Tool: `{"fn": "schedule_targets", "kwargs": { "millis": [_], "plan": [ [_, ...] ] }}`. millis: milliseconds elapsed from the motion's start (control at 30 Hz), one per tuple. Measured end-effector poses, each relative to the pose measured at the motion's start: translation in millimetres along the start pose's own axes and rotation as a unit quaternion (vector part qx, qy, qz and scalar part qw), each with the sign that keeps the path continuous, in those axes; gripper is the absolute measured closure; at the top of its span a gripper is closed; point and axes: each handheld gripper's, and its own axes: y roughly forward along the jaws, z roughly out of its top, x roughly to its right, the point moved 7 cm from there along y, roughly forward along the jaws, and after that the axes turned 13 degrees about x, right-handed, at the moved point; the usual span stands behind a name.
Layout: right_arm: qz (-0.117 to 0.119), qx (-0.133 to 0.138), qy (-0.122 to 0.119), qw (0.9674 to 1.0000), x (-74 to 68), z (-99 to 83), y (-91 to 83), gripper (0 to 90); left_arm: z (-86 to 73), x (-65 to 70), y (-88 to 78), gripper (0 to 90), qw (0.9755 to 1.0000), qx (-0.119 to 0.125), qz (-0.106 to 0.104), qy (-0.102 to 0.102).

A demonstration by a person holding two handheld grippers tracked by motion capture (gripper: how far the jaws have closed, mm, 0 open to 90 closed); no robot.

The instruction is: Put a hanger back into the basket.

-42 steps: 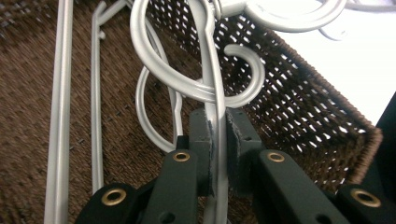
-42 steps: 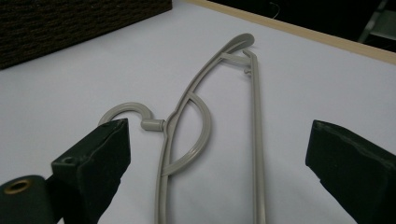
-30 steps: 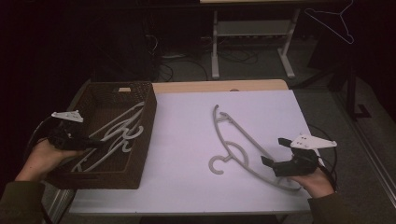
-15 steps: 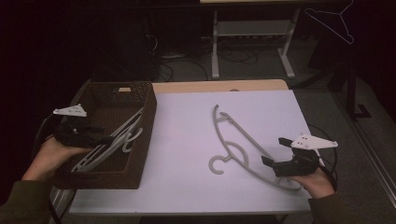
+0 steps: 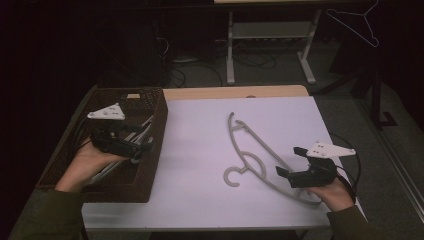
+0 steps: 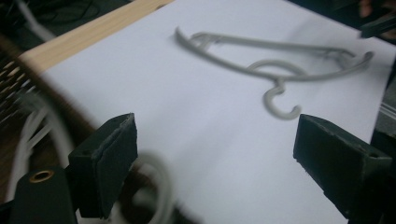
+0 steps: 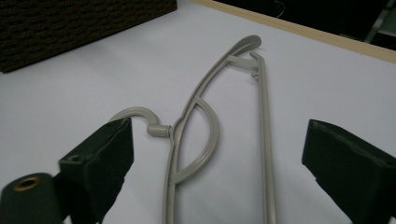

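Observation:
A grey plastic hanger (image 5: 250, 150) lies flat on the white table cover, hook toward the front. My right gripper (image 5: 291, 162) rests open by its near end, the hanger (image 7: 196, 121) running between the wide jaws untouched. Over the dark woven basket (image 5: 156, 131) at the left, my left gripper (image 5: 144, 146) points right, just inside the basket's right wall. Its jaws have just been opening and stand wide with nothing between them (image 6: 215, 154). White hangers (image 5: 146, 124) lie in the basket, blurred below the left jaw (image 6: 159, 186). Beyond them lies the grey hanger (image 6: 275, 70).
The basket's wall (image 7: 70, 28) stands at the table's left. A strip of bare wood (image 5: 235, 92) runs along the table's far edge. Behind the table are a metal stand (image 5: 270, 40), floor cables (image 5: 185, 65) and a hanging wire hanger (image 5: 357, 22).
My left gripper has moved right across the basket and risen a little, and its jaws have opened. The white hangers stay in the basket. The right gripper and grey hanger have not moved.

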Motion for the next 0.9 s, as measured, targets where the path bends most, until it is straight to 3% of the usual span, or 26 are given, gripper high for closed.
{"fn": "schedule_targets", "kwargs": {
  "millis": [267, 367, 533, 700, 900],
  "plan": [
    [0.004, -0.008, 0.018, 0.9998, -2.0, 7.2, 21.9, 15.7, 8.4, 43.9, 47.3, 7.7, 0.9985, 0.032, -0.044, 0.004],
    [0.008, -0.012, 0.018, 0.9997, -3.1, 8.7, 29.6, 19.8, 3.2, 57.8, 64.3, 2.8, 0.9981, 0.037, -0.050, 0.008],
    [0.012, -0.015, 0.021, 0.9996, -4.3, 15.4, 42.9, 29.1, -10.2, 75.7, 87.1, 2.2, 0.9971, 0.052, -0.054, 0.017],
    [0.010, -0.015, 0.027, 0.9995, -3.5, 22.9, 57.9, 46.7, -27.0, 88.4, 100.2, 2.2, 0.9964, 0.052, -0.064, 0.022],
    [0.008, -0.022, 0.030, 0.9993, -3.2, 27.0, 81.9, 68.0, -49.1, 92.3, 106.1, 2.2, 0.9960, 0.052, -0.072, 0.016]
  ]
}}
